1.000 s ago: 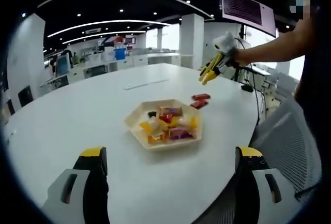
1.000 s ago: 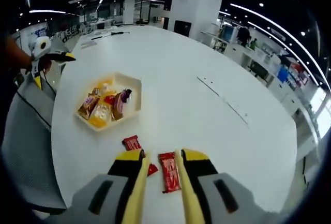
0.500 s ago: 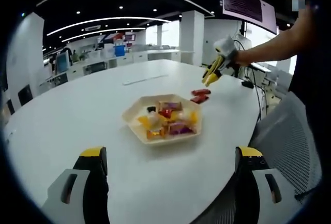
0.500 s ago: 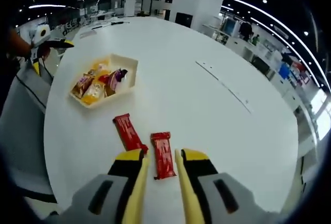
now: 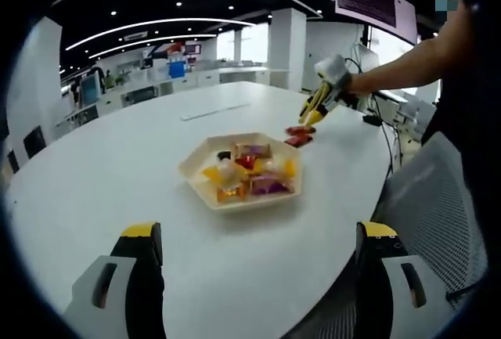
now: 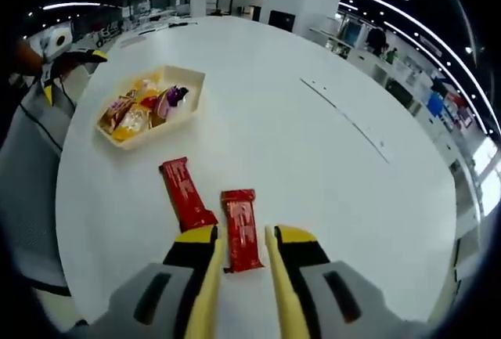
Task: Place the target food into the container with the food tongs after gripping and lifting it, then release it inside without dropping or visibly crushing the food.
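Note:
A cream hexagonal tray [image 5: 185,173] [image 6: 149,137] of wrapped sweets [image 5: 246,171] sits on the white table. Two red wrapped bars [image 5: 297,135] lie just beyond it. In the right gripper view one bar [image 6: 241,225] has its near end between the yellow tong blades [image 6: 213,265]. The other bar [image 6: 184,198] lies to its left. My right gripper [image 6: 244,237] [image 5: 309,113] is shut on the tongs, whose blades stand a narrow gap apart, low over the bars. My left gripper [image 5: 257,233] [image 6: 70,69] hangs wide open short of the tray, holding nothing.
A grey mesh chair [image 5: 438,198] [image 6: 31,167] stands at the table's near edge. A person's arm [image 5: 407,61] carries the right gripper. A thin white strip [image 5: 215,109] [image 6: 344,116] lies farther out on the round table [image 5: 94,167].
My right gripper has come lower and closer over the two red bars. Both cameras shifted a little. The jaw gaps look the same, and the bars lie where they were.

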